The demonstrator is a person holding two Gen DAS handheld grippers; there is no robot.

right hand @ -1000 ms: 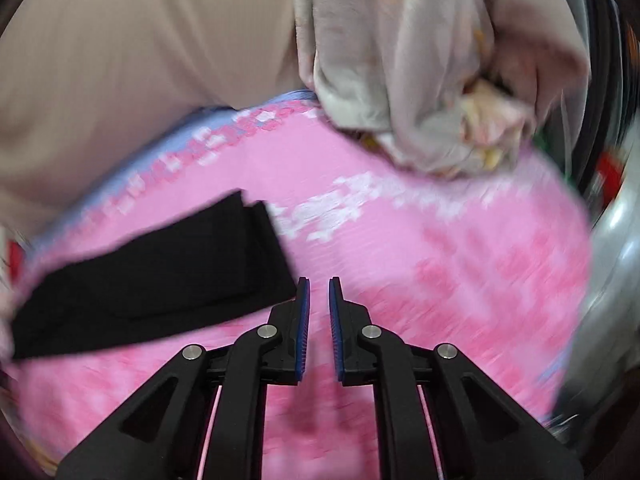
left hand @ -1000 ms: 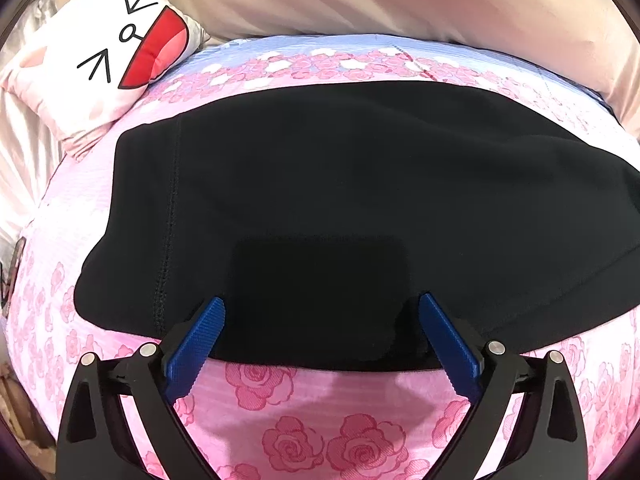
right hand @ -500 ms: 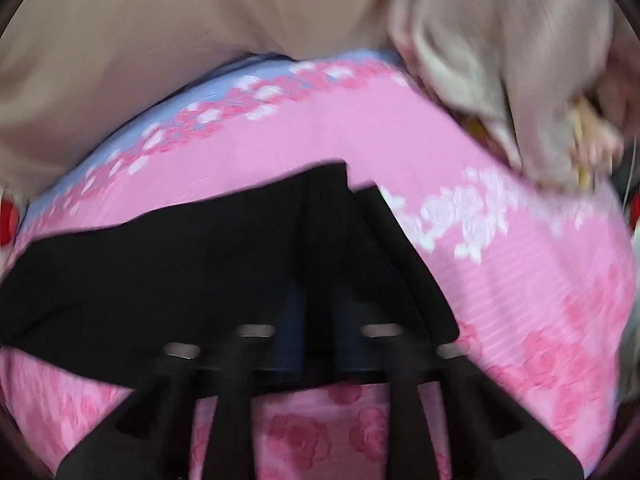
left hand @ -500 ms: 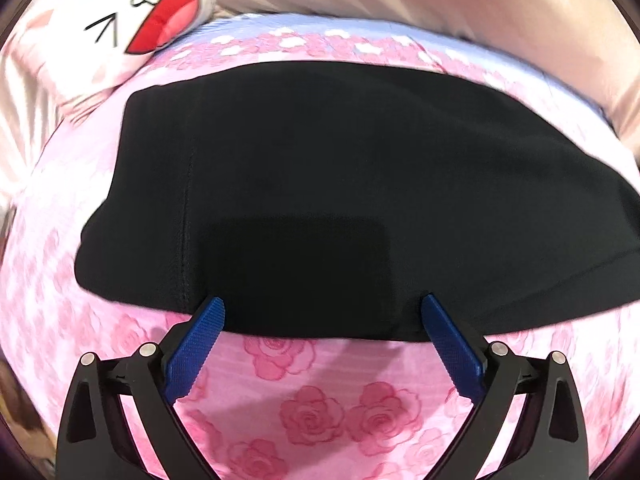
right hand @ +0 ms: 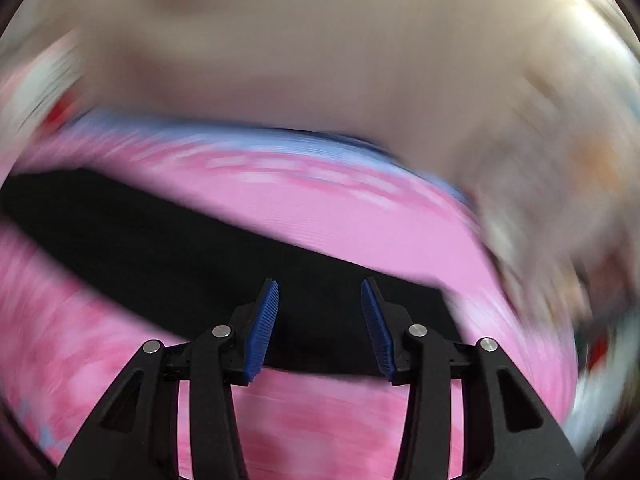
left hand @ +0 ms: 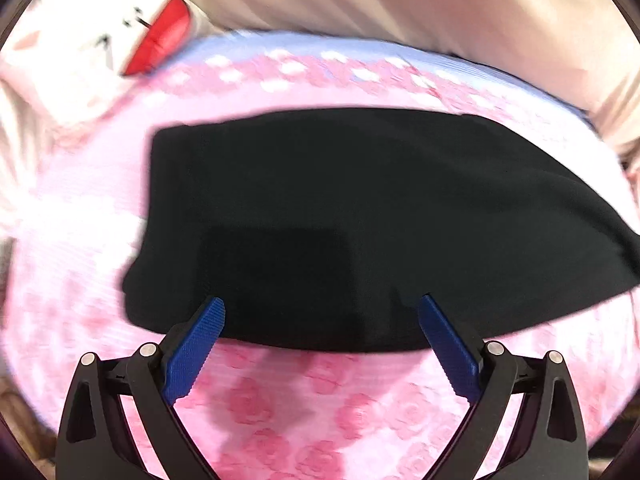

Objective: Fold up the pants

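Black pants [left hand: 360,208] lie flat on a pink rose-print bedspread [left hand: 304,400], folded into a wide dark shape. My left gripper [left hand: 322,308] hangs over their near edge, wide open, with nothing between its blue pads [left hand: 192,356]. In the blurred right wrist view the pants [right hand: 168,248] run as a dark band from the left down under my right gripper [right hand: 320,292]. Its jaws are opening above the cloth, and no fabric is pinched between them.
A white cushion with a red mouth drawing [left hand: 100,36] sits at the far left of the bed. Beige bedding [left hand: 400,8] lines the far side. A crumpled pale cloth heap [right hand: 552,184] lies at the right, blurred.
The left gripper drew back and rose, so the pants look smaller and farther. The right gripper swung left from bare bedspread to over the pants' end and went from shut to parted.
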